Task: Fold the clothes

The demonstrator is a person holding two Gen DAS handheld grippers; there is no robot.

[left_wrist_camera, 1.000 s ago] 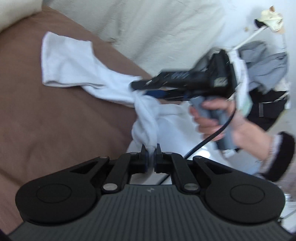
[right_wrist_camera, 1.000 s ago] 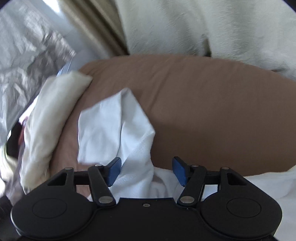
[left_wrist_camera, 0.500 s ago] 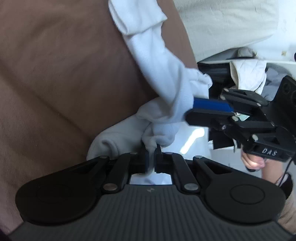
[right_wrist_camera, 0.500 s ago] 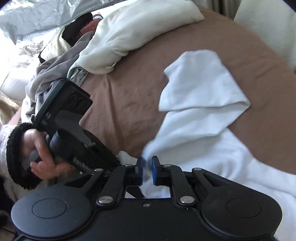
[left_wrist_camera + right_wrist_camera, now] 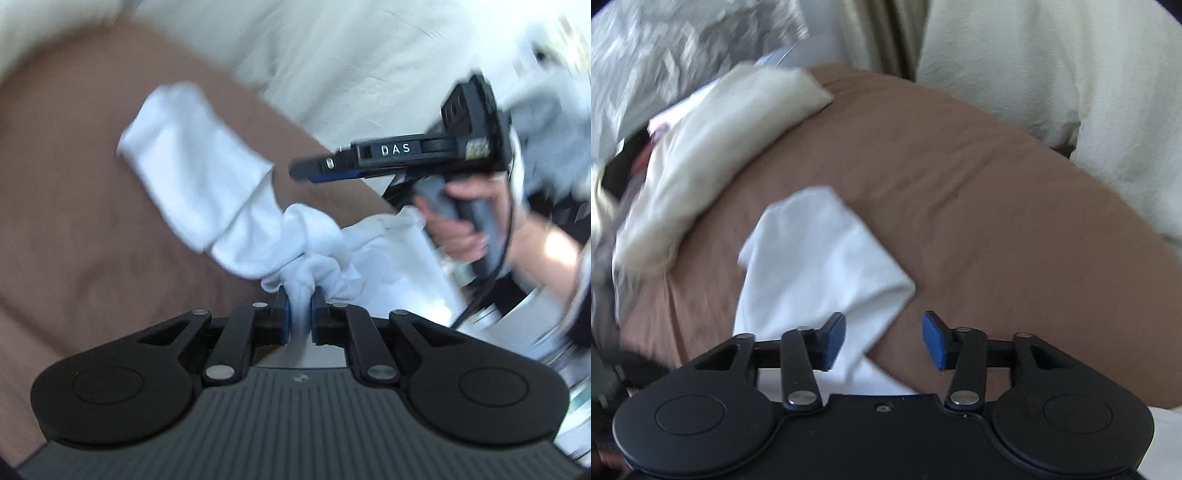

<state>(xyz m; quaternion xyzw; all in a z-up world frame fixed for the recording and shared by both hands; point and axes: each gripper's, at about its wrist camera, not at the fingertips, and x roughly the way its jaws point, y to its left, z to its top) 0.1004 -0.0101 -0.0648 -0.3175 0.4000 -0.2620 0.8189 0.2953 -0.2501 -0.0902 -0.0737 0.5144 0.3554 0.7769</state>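
Note:
A white garment lies bunched on the brown bed cover. My left gripper is shut on a twisted bunch of the white cloth. One flat end of the garment stretches away to the upper left. My right gripper is open and empty, hovering just above the garment's flat end. In the left wrist view the right gripper is seen side-on, held above the cloth, apart from it.
A cream pillow lies at the left of the brown cover. A cream blanket rises behind it. Crinkled silver sheeting is at the far left. Grey clothes hang at the right.
My right gripper has opened, let go of the white cloth and lifted clear of it. My left gripper stays shut on the bunch and has swung round.

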